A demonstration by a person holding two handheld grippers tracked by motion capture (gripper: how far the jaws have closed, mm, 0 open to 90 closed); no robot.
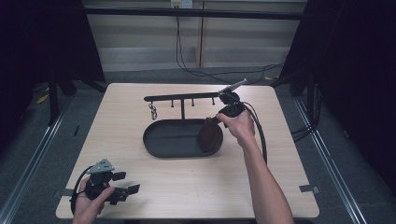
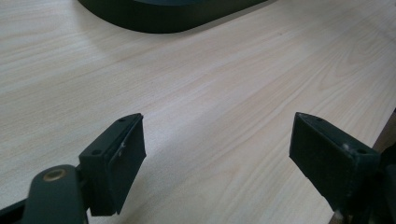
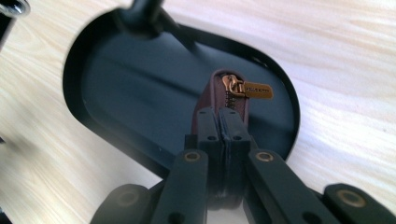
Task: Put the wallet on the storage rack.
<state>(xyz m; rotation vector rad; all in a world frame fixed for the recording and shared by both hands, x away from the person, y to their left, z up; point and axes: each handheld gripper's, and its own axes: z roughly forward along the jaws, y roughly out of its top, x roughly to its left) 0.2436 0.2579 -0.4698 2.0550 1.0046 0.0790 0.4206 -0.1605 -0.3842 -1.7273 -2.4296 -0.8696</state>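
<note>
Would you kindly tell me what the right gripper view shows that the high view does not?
Right gripper view alone: the pouch's gold zipper pull, and the right claw clamped on its edge. High view alone: the hook rack with a hanging key ring, and the open left claw near the table's front edge. Both: pouch over the black oval tray.

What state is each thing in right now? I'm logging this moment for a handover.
Right gripper: shut on the pouch, above the tray.
Pouch: zipped shut, held edge-up.
Tray: flat on the table, nothing lying in it.
Rack: upright, keyring hanging.
Left gripper: open, holding nothing.
</note>
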